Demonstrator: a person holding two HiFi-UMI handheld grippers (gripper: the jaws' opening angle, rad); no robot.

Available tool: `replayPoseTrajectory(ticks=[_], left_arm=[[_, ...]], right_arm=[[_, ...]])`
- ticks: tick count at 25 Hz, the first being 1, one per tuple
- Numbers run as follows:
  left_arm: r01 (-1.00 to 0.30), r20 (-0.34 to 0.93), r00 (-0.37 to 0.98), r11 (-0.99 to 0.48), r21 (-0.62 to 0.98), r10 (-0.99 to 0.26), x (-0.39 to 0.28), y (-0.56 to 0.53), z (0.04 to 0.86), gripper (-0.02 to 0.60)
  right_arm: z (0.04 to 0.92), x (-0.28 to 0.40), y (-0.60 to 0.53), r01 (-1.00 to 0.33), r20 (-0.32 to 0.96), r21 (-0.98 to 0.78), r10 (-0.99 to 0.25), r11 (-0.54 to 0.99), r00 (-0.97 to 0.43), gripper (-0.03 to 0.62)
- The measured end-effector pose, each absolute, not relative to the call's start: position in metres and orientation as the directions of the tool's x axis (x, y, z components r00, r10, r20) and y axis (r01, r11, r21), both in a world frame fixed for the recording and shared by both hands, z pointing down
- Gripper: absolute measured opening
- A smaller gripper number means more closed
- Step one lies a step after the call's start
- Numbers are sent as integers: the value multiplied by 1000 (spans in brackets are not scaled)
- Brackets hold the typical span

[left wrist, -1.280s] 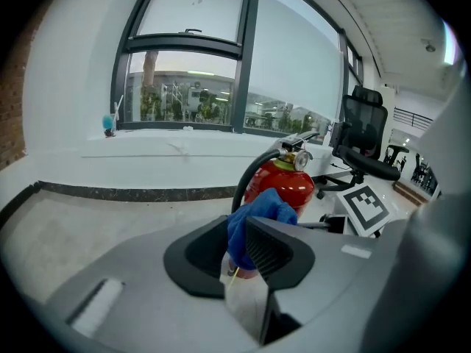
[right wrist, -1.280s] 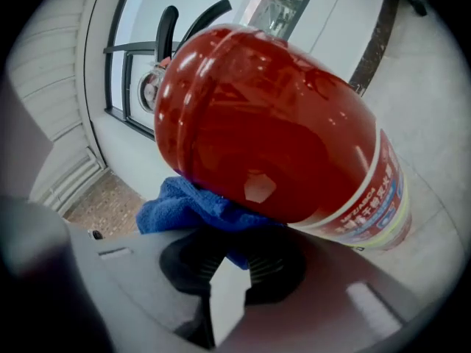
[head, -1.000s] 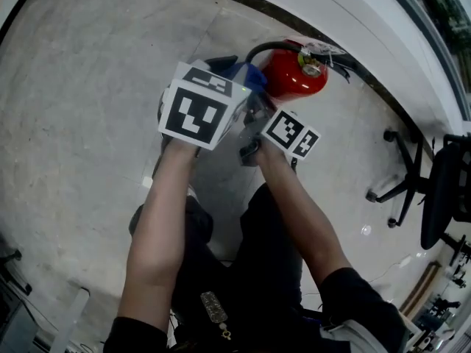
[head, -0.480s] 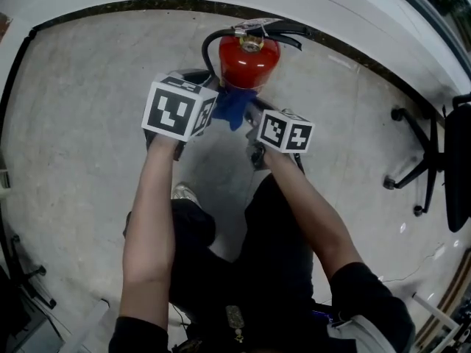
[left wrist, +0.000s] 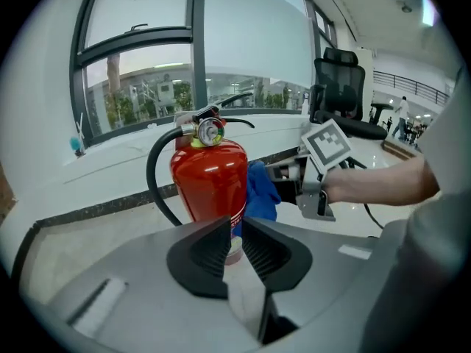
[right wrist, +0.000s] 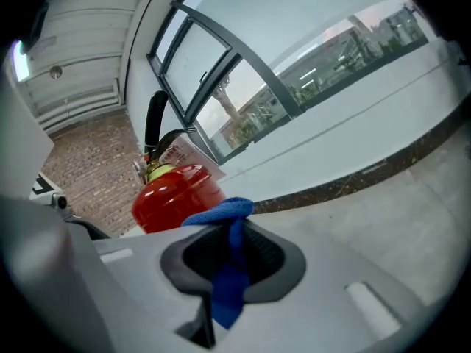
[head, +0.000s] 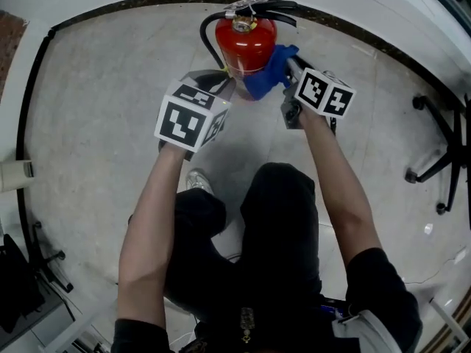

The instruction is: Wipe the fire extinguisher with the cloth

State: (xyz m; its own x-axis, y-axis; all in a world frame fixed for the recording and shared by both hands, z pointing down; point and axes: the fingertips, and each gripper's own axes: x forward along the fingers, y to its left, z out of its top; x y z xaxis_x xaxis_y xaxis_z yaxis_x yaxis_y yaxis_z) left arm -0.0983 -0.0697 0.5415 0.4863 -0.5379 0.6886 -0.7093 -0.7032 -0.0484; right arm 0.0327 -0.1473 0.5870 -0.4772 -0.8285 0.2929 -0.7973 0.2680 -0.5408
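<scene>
A red fire extinguisher (head: pixel 249 46) stands upright on the pale floor (head: pixel 103 94), close to its far edge, where a dark border strip meets the wall. Its black hose (head: pixel 209 41) loops down its left side. Your right gripper (right wrist: pixel 234 248) is clenched on a blue cloth (head: pixel 266 72), and the cloth rests against the cylinder's right side. Your left gripper (left wrist: pixel 236 226) sits just beside the extinguisher's lower left, its jaws only a slit apart with nothing between them; whether it touches the cylinder is unclear
</scene>
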Motion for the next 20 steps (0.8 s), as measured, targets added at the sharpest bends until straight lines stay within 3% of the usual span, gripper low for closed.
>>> replayPoseTrajectory(ticks=[11, 15, 17, 20], left_arm=[[-615, 656, 513, -770, -170, -554, -99, -74, 599, 40], [-628, 653, 521, -765, -143, -550, -89, -78, 621, 42], [-652, 649, 534, -753, -93, -542, -84, -76, 635, 85], [-685, 645, 547, -728, -21, -534, -82, -69, 660, 200]], right_arm=[[661, 28, -150, -844, 442, -488, -771, 222, -458, 49], [681, 13, -130, -848, 506, -459, -706, 266, -496, 49], [685, 2, -117, -835, 516, -459, -675, 303, -528, 49], [684, -17, -102, -801, 497, -486, -643, 351, -583, 49]])
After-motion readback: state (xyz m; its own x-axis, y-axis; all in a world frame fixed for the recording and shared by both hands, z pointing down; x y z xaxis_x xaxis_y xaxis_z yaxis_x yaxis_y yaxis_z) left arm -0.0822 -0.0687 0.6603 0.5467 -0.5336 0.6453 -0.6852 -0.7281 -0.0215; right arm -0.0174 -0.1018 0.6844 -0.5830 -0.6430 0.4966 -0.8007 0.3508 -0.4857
